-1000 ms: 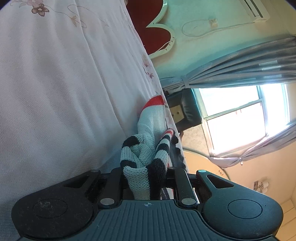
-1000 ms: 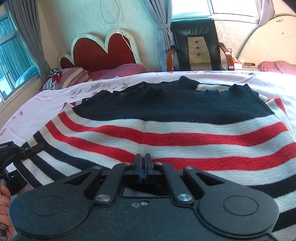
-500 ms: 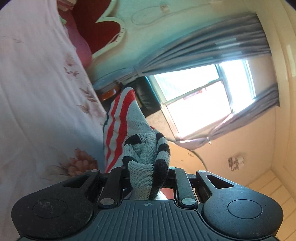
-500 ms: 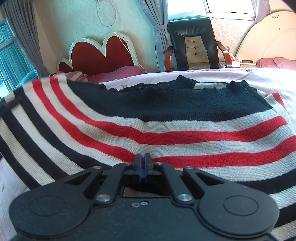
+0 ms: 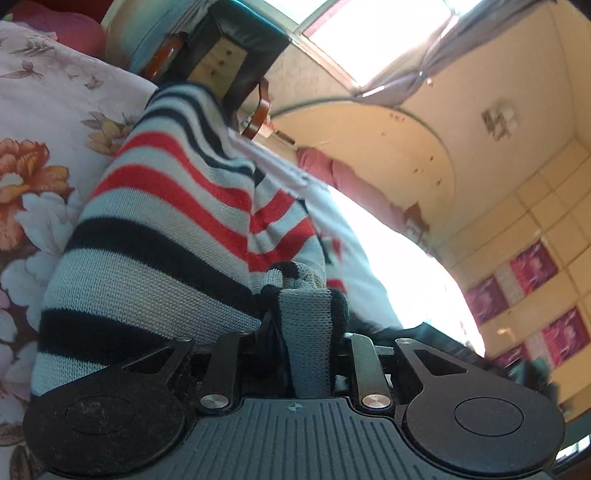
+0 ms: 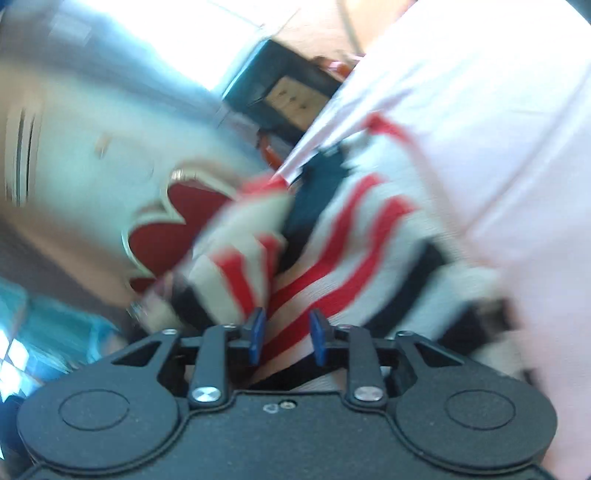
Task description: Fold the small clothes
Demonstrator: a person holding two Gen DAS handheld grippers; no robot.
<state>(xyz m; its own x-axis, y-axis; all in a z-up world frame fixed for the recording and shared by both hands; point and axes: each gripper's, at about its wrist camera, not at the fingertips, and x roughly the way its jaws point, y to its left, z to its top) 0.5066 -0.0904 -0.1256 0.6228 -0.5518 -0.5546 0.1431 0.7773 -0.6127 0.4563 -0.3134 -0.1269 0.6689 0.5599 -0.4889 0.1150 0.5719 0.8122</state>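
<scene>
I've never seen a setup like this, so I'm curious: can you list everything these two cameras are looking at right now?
Striped sweater: one, red, white and black knit, draped on the bed.
Bedsheet: one, pale with flowers, under the sweater.
Armchair: one, black with wooden arms, beyond the bed.
Headboard: one, red, heart-shaped, blurred.
Pillow: one, pink, far side.
Window: one, bright, grey curtain.
Left gripper: black, clamped on a sweater fold, jaws opening.
Right gripper: black, blue pads, jaws opening, sweater between them.

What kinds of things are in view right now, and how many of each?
Striped knit sweater, red, white and navy: 1
Black handheld grippers: 2, the left gripper and the right gripper
Black padded armchair: 1
Red heart-shaped headboard: 1
Floral bedsheet: 1
Total: 6
</scene>
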